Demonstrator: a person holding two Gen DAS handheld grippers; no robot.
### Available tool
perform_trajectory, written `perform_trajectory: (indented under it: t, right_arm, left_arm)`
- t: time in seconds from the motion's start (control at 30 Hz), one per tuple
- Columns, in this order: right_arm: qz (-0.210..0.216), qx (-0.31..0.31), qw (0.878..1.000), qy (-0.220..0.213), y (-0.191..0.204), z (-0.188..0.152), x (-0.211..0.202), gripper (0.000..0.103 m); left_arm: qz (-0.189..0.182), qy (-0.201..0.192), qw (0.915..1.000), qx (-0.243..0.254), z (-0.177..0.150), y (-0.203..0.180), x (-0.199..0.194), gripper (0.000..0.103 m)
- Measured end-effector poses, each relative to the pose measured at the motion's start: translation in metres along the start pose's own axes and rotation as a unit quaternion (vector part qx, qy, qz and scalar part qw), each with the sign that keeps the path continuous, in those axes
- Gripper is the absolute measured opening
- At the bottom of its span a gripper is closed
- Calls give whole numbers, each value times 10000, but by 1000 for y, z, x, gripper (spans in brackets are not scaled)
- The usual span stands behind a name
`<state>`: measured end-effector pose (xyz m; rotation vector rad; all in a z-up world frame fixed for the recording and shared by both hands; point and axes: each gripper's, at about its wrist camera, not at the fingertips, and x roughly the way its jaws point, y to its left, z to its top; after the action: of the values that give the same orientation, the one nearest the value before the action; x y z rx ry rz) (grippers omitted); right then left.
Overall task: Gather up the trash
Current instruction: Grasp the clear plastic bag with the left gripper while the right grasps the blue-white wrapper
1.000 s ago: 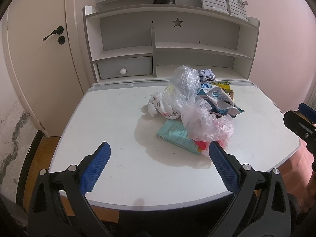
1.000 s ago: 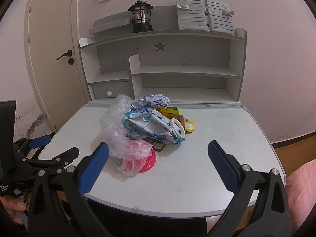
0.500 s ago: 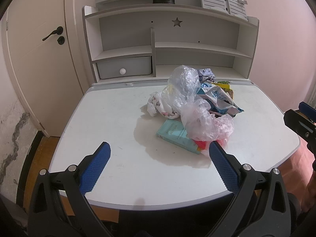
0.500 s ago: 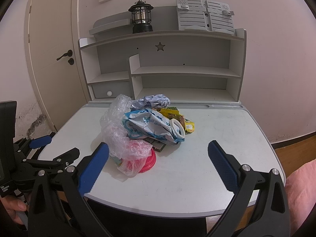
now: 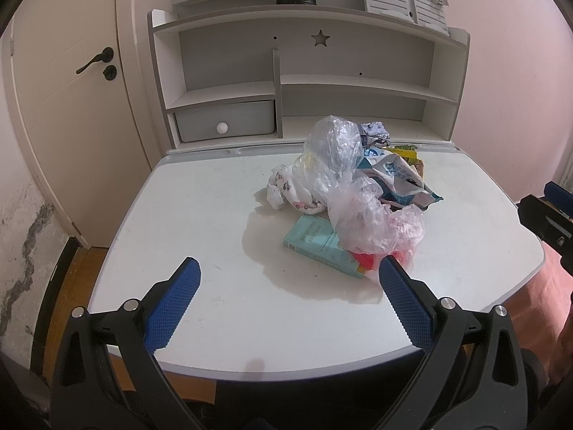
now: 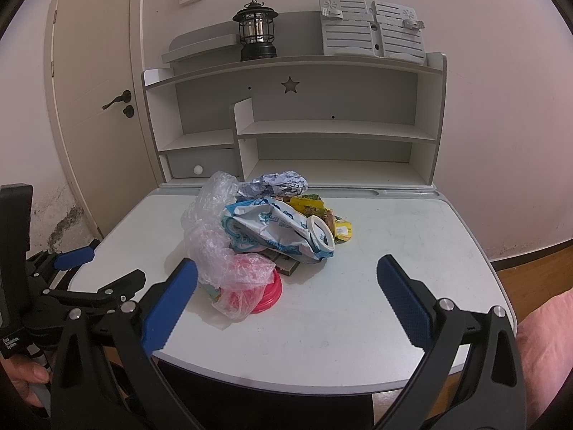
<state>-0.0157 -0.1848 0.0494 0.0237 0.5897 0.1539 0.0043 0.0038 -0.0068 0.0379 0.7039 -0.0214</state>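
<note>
Your left gripper (image 5: pixel 286 301) spreads wide over the desk's (image 5: pixel 200 215) near edge. At its one o'clock sits the trash pile (image 5: pixel 354 193), teal box (image 5: pixel 318 242) running eleven to five. Your right gripper (image 6: pixel 286 295) gapes too, with the pile (image 6: pixel 265 229) at eleven.

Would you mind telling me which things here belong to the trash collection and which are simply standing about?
Trash: clear plastic bag, blue-and-white wrapper, yellow snack packets, crumpled paper, teal box.

Standing about: lantern, drawer, grey book stand, door.
</note>
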Motion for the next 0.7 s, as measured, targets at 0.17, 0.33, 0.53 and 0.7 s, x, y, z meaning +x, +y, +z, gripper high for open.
perform_trajectory:
  t: [0.17, 0.33, 0.53, 0.7]
  right_arm:
    - [-90, 37, 10000, 14, -10, 1, 0, 97]
    - [-176, 294, 9993, 145, -31, 0, 9, 97]
    - [-14, 266, 9990, 362, -45, -5, 27, 97]
    - [105, 94, 9985, 535, -50, -9, 50, 97]
  left_arm:
    - [-110, 197, 9997, -66, 2, 2, 9, 97]
    - [-345, 408, 9982, -254, 20, -4, 34, 97]
    - [-657, 983, 9924, -325, 42, -25, 95, 97]
    - [-1001, 975, 9882, -635, 42, -17, 114, 61]
